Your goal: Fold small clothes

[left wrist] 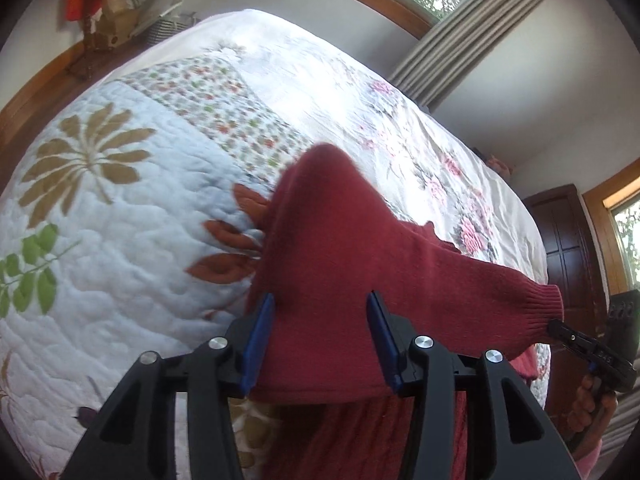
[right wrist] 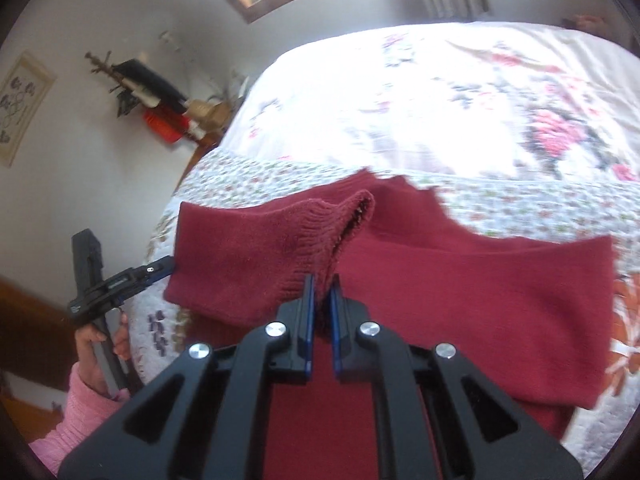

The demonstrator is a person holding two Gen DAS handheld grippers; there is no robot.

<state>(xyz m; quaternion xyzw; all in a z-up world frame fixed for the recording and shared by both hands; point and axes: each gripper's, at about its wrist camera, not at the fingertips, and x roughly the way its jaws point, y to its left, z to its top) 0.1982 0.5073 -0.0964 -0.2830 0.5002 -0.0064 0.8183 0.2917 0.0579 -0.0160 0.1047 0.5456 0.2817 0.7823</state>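
Note:
A dark red knitted sweater (left wrist: 332, 240) lies on a quilted floral bedspread (left wrist: 120, 280), with one sleeve pulled out to the right. My left gripper (left wrist: 320, 296) is open, its blue pads (left wrist: 258, 340) wide apart with a folded part of the sweater between them. In the right wrist view the sweater (right wrist: 460, 300) spreads across the bed and my right gripper (right wrist: 323, 280) is shut on the sleeve's ribbed cuff (right wrist: 316, 232). The right gripper (left wrist: 554, 325) shows at the cuff's end in the left wrist view. The left gripper (right wrist: 164, 266) touches the sweater's left edge.
The bedspread (right wrist: 400, 100) fills most of both views. A coat rack with hung clothes (right wrist: 160, 112) stands by the wall at the bed's far corner. A dark wooden door (left wrist: 568, 248) and grey curtains (left wrist: 472, 32) lie beyond the bed. A pink-sleeved hand (right wrist: 96, 344) holds the left gripper's handle.

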